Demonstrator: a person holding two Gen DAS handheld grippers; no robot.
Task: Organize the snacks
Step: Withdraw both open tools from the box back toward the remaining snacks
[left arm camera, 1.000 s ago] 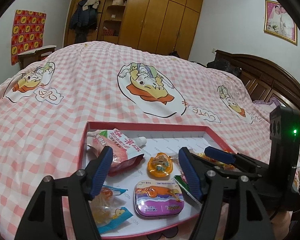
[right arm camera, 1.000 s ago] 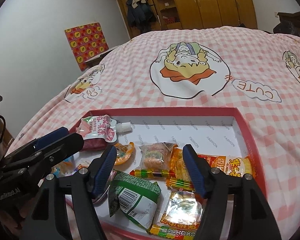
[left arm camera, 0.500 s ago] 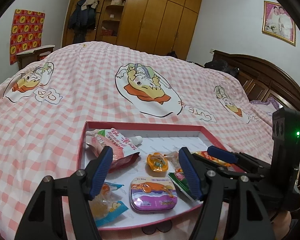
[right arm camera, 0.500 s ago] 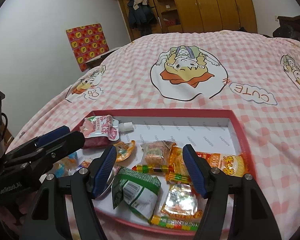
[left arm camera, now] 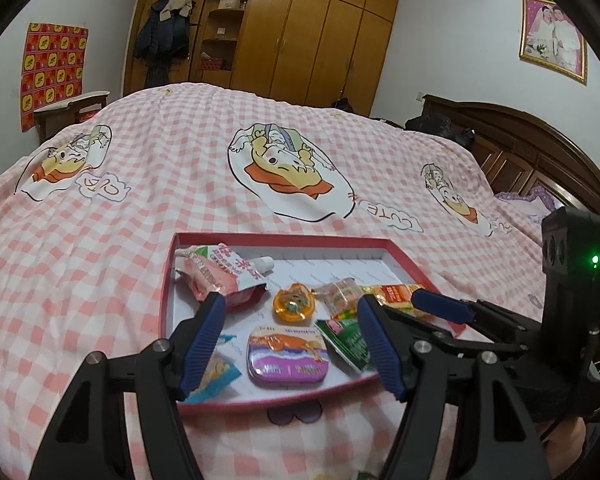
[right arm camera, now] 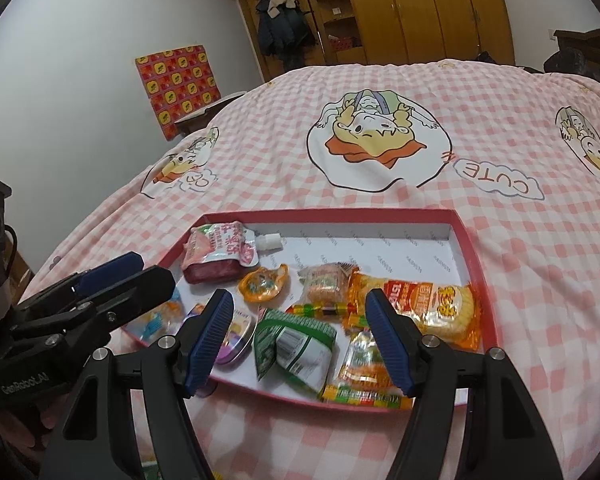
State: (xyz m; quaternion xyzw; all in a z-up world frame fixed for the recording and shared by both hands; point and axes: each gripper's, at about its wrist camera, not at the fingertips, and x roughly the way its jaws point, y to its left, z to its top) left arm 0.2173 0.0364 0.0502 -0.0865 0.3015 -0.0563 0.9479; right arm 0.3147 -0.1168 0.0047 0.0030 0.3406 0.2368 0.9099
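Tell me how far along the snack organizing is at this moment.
Done: the snacks all lie inside the red tray on the bed, though loosely jumbled, such as the pink spouted pouch, purple tin and green packet. In hand: nothing; the left gripper and right gripper are open, empty, above the tray's near edge. Left: any sorting or neatening.

A home bedroom: a checked quilt covers the bed beyond the fingers, with a wooden wardrobe, headboard and framed portrait.
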